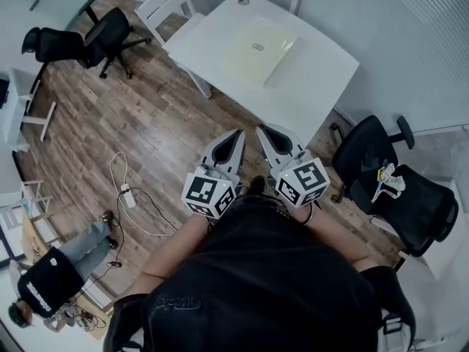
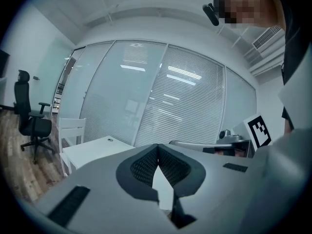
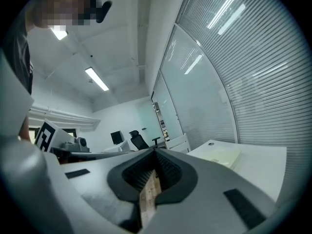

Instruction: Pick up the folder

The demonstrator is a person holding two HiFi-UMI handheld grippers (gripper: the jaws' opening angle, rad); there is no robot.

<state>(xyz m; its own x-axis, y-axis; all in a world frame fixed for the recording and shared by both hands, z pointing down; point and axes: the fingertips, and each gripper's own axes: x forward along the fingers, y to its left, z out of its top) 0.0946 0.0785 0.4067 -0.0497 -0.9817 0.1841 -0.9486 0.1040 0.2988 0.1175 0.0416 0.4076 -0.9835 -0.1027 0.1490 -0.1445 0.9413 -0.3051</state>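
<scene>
A pale yellow folder (image 1: 260,50) lies flat on the white table (image 1: 220,46), also seen in the right gripper view as the folder (image 3: 222,157) ahead to the right. My left gripper (image 1: 239,133) and right gripper (image 1: 259,129) are held side by side in front of the person's chest, over the wood floor, well short of the table. Both are shut with nothing between the jaws. In the left gripper view the left gripper (image 2: 157,146) points level at the table (image 2: 92,150); the right gripper (image 3: 155,151) shows its jaw tips meeting.
A white chair (image 1: 167,6) stands at the table's far left corner. Black office chairs (image 1: 88,39) sit at upper left, and two more chairs (image 1: 396,182) at the right. A cable and power strip (image 1: 128,195) lie on the floor. A seated person (image 1: 55,270) is at lower left. Glass walls with blinds (image 2: 185,101) stand behind the table.
</scene>
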